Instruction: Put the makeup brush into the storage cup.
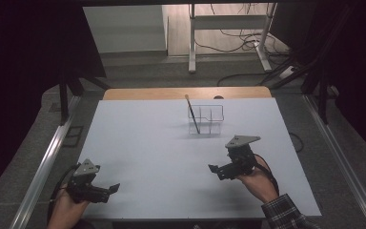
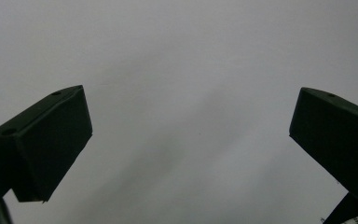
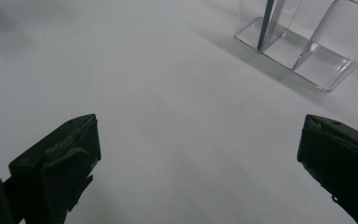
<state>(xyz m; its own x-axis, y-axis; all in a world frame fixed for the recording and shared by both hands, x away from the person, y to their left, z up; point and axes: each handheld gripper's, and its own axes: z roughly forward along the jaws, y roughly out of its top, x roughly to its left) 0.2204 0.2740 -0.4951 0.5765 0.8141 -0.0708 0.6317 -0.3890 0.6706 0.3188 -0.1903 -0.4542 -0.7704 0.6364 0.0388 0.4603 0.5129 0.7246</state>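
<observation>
Glossy clear plastic organizer (image 1: pixel 206 119) on matt white table (image 1: pixel 143 152).

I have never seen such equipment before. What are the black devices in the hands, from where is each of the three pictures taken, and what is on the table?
A person sits at a white table and holds a hand tool with two black jaws in each hand. The high view looks down from above: the left gripper is at bottom left, the right gripper at lower right. The other two pictures come from small cameras riding on those tools, looking along their jaws. In both, the jaws stand wide apart with nothing between them, so nothing is held. On the table stands a clear plastic organizer with compartments, also seen from the right gripper's camera. A thin dark stick, perhaps a pencil, leans inside one compartment.
</observation>
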